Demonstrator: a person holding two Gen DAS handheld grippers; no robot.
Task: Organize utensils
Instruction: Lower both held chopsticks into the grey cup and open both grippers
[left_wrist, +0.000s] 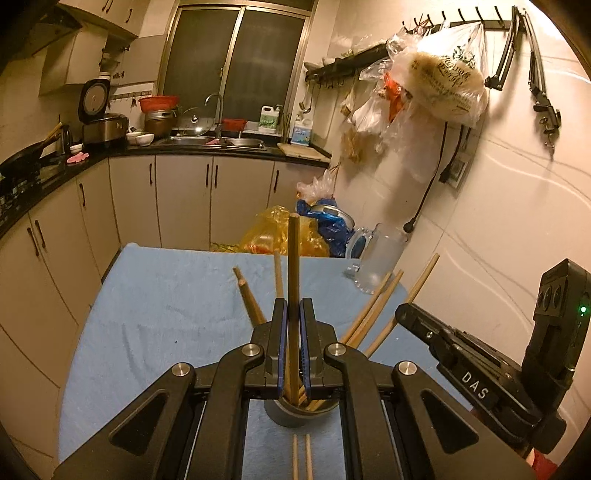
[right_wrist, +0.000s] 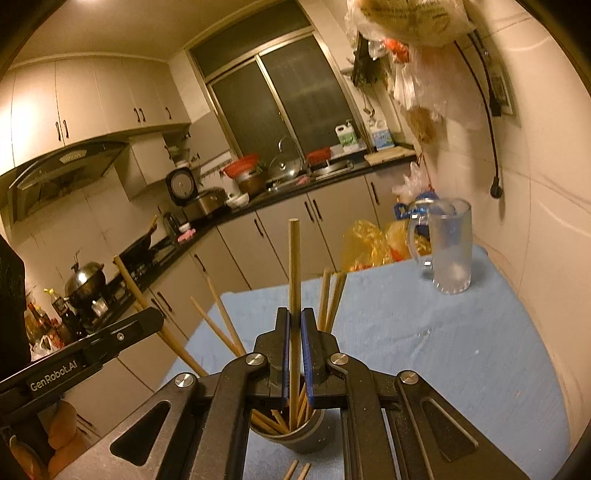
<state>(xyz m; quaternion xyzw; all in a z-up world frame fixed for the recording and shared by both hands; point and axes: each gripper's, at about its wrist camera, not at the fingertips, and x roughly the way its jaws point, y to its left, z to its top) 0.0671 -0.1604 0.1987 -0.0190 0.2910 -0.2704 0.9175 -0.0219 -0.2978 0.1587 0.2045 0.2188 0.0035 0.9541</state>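
Nearest: loose pair of chopsticks (left_wrist: 301, 458) lying flat on the blue cloth (left_wrist: 166, 314), just in front of the grey cup (left_wrist: 295, 415).

Left gripper (left_wrist: 293, 332) clamped on an upright chopstick (left_wrist: 294, 258), taken low on the shaft, lower end reaching into the cup. Right gripper (right_wrist: 294, 339) likewise clamped on a second upright chopstick (right_wrist: 293, 266), over the same cup.

Leaning chopsticks (left_wrist: 373, 314) already fanned out of the cup.

Handling, as judged: light, stiff, smooth round wood; liable to pivot or slide between the pads. Best held mid-shaft, square across the pads, with light pressure. Cup likely light too, and could tip under a sideways knock.

Farther back: glass mug (right_wrist: 450, 251) standing well apart on the cloth.
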